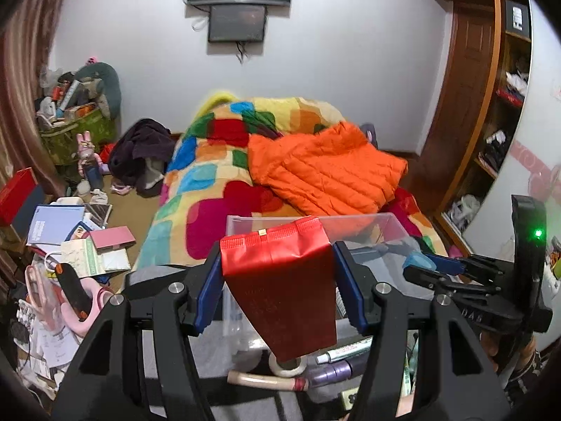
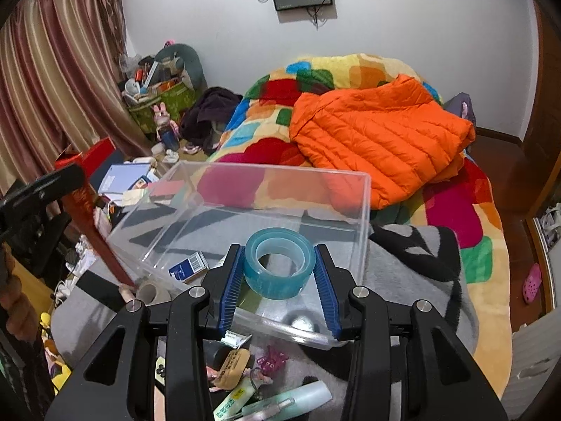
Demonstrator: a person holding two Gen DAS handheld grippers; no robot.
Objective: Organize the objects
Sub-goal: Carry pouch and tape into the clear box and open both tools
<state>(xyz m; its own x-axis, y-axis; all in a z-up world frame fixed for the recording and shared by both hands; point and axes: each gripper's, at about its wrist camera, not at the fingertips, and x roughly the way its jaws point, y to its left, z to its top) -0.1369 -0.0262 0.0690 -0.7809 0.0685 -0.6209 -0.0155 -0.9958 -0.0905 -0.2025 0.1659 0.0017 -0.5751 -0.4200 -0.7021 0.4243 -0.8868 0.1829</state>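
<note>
- Nearest the right wrist camera, the right gripper (image 2: pixel 280 273) has its blue-padded jaws closed against the sides of a translucent teal roll of tape (image 2: pixel 278 263), holding it above the near end of the clear rectangular plastic bin (image 2: pixel 364 210).
- Equally close in the left wrist view, the left gripper (image 1: pixel 278 270) is clamped on a flat red foil pouch with a crimped top edge (image 1: pixel 280 280); the pouch hangs between the pads, just at the bin's near left edge.
- Both jaws stand moderately apart, only as wide as what they carry; neither is free.
- Inside the bin lies a small blue-and-white carton (image 2: pixel 188 266); otherwise it looks mostly bare.
- Loose items remain on the grey blanket (image 2: pixel 403 273) in front of the bin: a white tube with green lettering (image 2: pixel 229 403), a pink trinket (image 2: pixel 271 358), a beige roll of tape (image 1: pixel 287 366).
- Judged step: loading the bin, two objects carried at once.
- Next move likely calls for lowering the tape past the rim and releasing it, then bringing the pouch over the wall so it drops in flat rather than catching on the edge.
</note>
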